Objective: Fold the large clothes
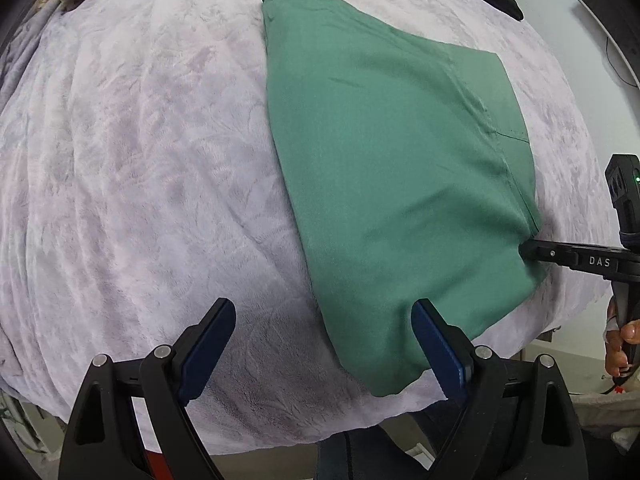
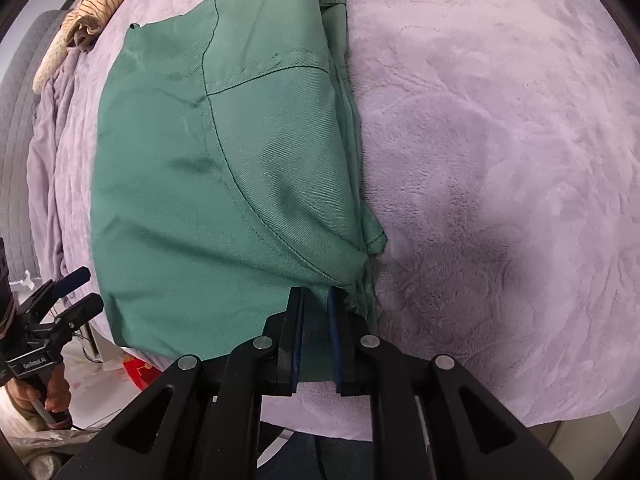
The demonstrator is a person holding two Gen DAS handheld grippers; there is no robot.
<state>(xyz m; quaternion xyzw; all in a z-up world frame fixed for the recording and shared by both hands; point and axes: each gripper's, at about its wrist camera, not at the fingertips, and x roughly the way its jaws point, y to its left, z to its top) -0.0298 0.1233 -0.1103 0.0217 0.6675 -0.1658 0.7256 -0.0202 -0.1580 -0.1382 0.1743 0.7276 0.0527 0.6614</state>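
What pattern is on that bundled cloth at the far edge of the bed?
Cream cloth with thin dark stripes, clearest in the right wrist view.

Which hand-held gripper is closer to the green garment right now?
Right. The right hand-held gripper is closed on the green garment at its edge; the left hand-held gripper hangs open at its near corner.

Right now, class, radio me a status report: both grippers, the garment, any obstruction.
Left gripper open, holding nothing. Right gripper pinching green garment at its near edge. Garment folded on lilac blanket. No obstruction.

Left tool [image 1: 324,320] agape (right tool [image 2: 316,300] nearly closed).
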